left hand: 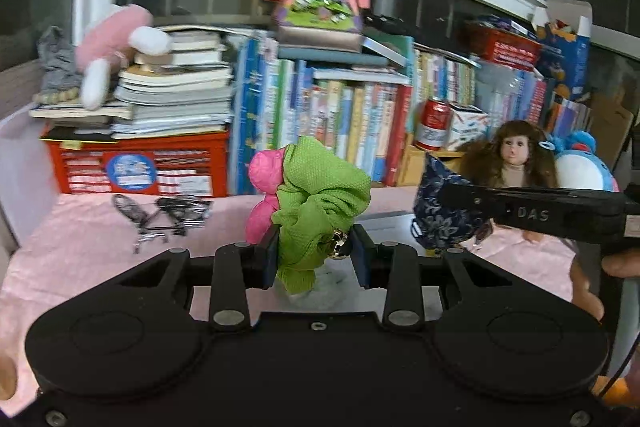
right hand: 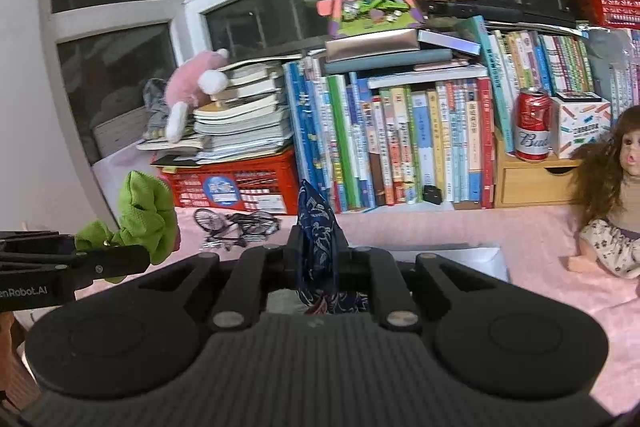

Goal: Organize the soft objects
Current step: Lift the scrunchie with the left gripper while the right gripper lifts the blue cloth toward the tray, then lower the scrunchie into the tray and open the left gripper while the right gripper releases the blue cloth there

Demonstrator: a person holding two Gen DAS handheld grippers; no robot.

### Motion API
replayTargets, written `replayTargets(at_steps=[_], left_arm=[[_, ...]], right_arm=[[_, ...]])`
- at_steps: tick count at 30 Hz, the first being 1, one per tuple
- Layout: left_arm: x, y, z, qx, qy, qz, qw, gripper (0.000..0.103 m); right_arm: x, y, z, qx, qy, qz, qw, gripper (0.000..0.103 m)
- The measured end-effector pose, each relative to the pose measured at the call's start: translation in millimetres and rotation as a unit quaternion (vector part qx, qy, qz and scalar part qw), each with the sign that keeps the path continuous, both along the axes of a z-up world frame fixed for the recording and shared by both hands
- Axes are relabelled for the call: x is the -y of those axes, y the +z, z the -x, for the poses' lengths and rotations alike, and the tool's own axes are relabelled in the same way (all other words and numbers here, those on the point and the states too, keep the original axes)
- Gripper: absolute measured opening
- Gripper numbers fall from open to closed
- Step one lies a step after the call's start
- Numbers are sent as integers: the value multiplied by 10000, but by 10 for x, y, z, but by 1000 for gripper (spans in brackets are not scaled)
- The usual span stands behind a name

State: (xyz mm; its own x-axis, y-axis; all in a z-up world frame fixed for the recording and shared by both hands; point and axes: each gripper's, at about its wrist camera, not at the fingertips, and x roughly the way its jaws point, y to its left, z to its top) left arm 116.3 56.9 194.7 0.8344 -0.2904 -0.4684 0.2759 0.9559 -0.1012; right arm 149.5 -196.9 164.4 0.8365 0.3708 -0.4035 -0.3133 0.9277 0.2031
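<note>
Left gripper (left hand: 316, 253) is clamped on a green scrunchie (left hand: 320, 203), held up off the pink tablecloth (left hand: 80, 243). A small gold bell (left hand: 340, 247) hangs from the scrunchie beside the right-hand finger. A pink scrunchie (left hand: 264, 187) bunches up against the green one on its left side; can't tell if it's pinched too or just stuck to it.

Right gripper (right hand: 318, 255) is closed on a dark blue floral scrunchie (right hand: 316, 227), fabric squeezed narrow between the fingers and poking up above them. Also lifted above the table.

The two grippers sit side by side, near each other: from the left camera the right gripper comes in from the right edge with the blue scrunchie at its tip; from the right camera the left one comes in from the left edge with the green one.

Behind: a miniature bicycle (right hand: 236, 225) lying on the tablecloth, a red crate (right hand: 236, 187) under stacked books, a row of upright books (right hand: 400, 147), a red can (right hand: 532, 125), a long-haired doll (right hand: 616, 187) sitting at right, a pink plush (right hand: 192, 87) on the stacked books.
</note>
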Motion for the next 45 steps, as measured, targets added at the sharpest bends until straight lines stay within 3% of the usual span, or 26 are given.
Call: replayTargets(at_steps=[6, 13, 22, 35, 45], left_arm=[[349, -6, -474, -628, -296, 128, 9975, 34], [679, -227, -1148, -1441, -247, 236, 9890, 34], [936, -631, -1748, -2090, 120, 213, 9776, 34], [1046, -1108, -2014, -2570, 246, 28, 9661, 34], [1100, -1216, -1997, -2677, 150, -85, 9634, 35]], right_arm=[[195, 57, -233, -145, -205, -54, 9997, 17], [314, 43, -592, -324, -323, -213, 9987, 17], [379, -323, -1143, -965, -554, -371, 9931, 17], [428, -804, -1338, -1802, -504, -836, 9788, 17], [515, -1029, -1389, -2303, -564, -1146, 9647, 18]])
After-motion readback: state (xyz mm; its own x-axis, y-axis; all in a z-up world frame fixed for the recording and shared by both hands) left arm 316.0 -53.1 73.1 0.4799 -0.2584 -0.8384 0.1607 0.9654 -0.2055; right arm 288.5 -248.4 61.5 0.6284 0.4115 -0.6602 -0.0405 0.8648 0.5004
